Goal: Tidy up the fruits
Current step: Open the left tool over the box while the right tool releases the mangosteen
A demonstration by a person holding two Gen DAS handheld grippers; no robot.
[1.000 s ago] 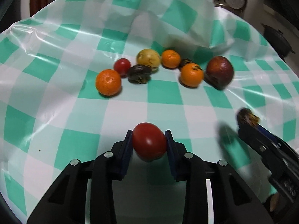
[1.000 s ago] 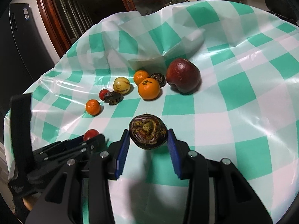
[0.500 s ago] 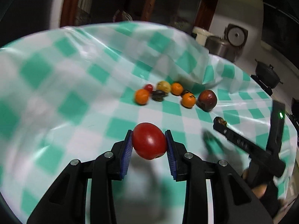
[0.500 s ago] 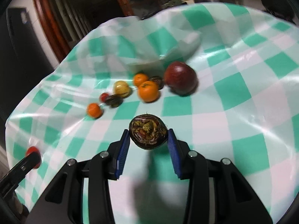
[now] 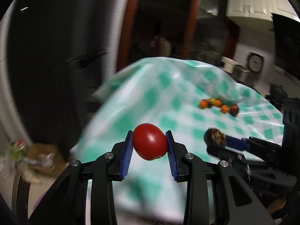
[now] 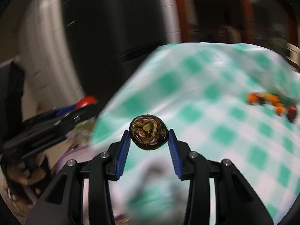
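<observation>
Both tongs have pulled well back from the bench (image 5: 168, 97), so the fruit cluster (image 5: 218, 105) now sits far right on the checked cloth. Left tongs (image 5: 149, 146) clamp a red tomato (image 5: 150, 144); right tongs (image 6: 149, 137) clamp a dark split-open fruit (image 6: 148, 133), both held off the bench.

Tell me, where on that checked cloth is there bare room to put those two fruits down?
The checked tablecloth is bare between the fruit cluster and its near edge, also left of the cluster. It is crowded only at that cluster, far right.
</observation>
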